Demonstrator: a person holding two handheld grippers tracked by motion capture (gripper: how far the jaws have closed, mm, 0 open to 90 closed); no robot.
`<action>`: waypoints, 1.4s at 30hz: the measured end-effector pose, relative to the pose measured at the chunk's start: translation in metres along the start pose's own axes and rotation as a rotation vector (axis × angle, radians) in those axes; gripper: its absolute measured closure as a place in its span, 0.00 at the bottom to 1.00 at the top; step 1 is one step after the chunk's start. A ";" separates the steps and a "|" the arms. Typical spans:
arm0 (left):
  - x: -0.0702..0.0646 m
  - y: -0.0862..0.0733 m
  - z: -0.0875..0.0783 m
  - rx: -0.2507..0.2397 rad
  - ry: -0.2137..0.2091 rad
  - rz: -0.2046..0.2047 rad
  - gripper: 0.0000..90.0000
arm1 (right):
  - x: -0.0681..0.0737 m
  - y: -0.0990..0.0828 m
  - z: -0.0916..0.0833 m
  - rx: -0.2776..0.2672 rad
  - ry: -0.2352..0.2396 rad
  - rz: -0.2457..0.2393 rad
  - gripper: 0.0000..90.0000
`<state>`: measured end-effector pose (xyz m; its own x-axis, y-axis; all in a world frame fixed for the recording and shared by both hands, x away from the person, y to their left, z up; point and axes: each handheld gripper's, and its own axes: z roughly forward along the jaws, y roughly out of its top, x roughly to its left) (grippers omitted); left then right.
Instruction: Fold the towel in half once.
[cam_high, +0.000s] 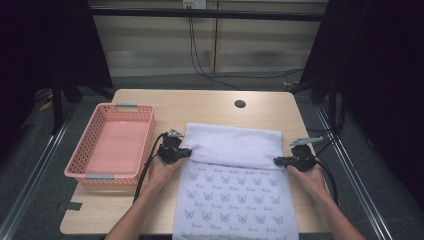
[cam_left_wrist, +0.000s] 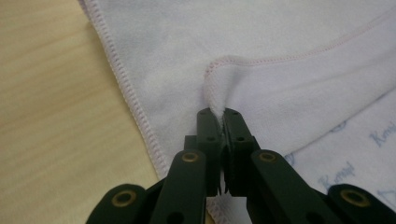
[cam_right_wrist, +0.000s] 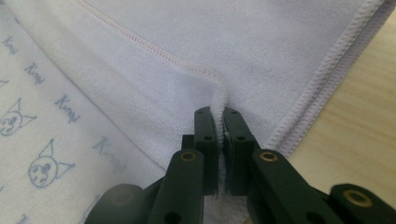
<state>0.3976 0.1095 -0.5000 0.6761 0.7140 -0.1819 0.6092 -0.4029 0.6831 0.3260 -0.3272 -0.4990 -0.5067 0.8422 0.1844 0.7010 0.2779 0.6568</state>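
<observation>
Pale wooden surface (cam_high: 210, 102) underneath, round hole (cam_high: 240, 104) far beyond both tools. Spread between the two tools, a white towel (cam_high: 232, 200) printed with blue cat faces, near end hanging over the surface's front edge, far end folded back toward the person so the plain underside (cam_high: 235, 142) lies on top as a band. Pink plastic basket (cam_high: 112, 145) just outside the left tool, well apart from the towel. Left tool (cam_high: 187, 151) at the left end of the fold, jaws pressed together on the folded corner, stitched hem bunched up between them in the left gripper view (cam_left_wrist: 218, 112). Right tool (cam_high: 277, 161) at the opposite end, likewise clamped tight on its corner, hem pinched between the pads in the right gripper view (cam_right_wrist: 219, 114). Left hand (cam_high: 162, 170) and right hand (cam_high: 307, 175) behind each tool, black cables trailing back along the forearms.
</observation>
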 end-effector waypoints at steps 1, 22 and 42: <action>0.001 0.003 0.002 0.000 -0.004 -0.002 0.97 | -0.004 0.002 0.002 -0.006 0.001 0.005 0.96; 0.064 0.060 0.046 -0.019 0.071 -0.112 0.97 | -0.049 0.076 0.065 -0.073 -0.128 0.082 0.96; 0.010 0.080 -0.082 -0.294 -0.110 0.009 0.97 | -0.036 0.098 -0.058 -0.372 0.044 0.070 0.96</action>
<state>0.4188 0.1316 -0.3889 0.7315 0.6383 -0.2396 0.4681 -0.2148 0.8572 0.3836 -0.3571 -0.3988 -0.4906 0.8303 0.2645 0.5090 0.0267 0.8604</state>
